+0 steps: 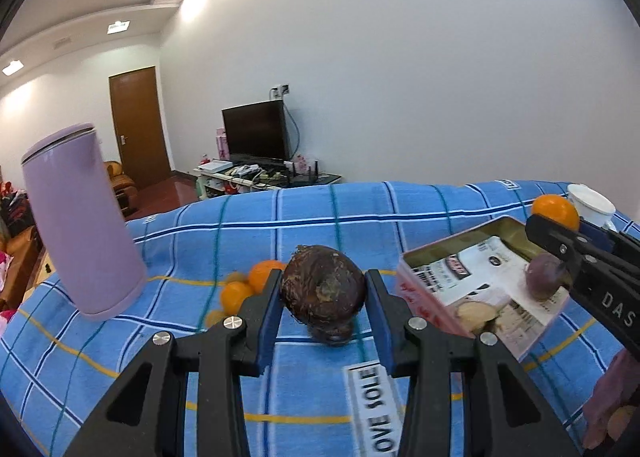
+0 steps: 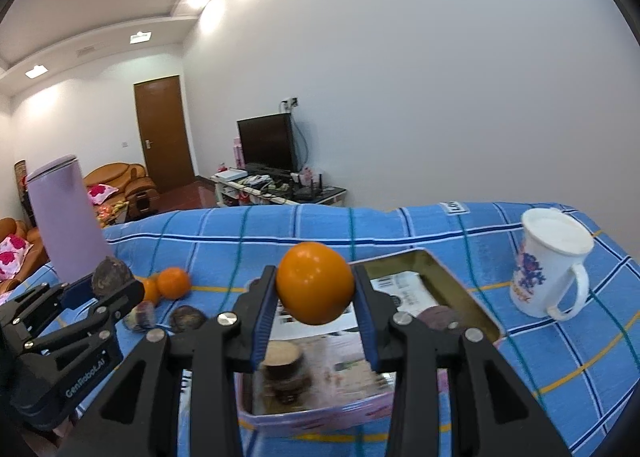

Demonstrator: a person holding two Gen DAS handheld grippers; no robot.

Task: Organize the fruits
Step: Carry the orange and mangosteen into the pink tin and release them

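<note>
The left hand-held gripper (image 1: 323, 299) is clamping a brown fruit (image 1: 323, 289) above the blue counter (image 1: 320, 213), while the right hand-held gripper (image 2: 315, 297) is gripping an orange (image 2: 315, 283) over the tin (image 2: 460, 289) at 3 o'clock.

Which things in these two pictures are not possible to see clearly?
- Left wrist view: small orange fruits on the blue checked cloth, partly behind the left gripper finger.
- Right wrist view: brown pieces in the pink metal tin, blurred.
- Printed paper inside the tin, text too small.
</note>
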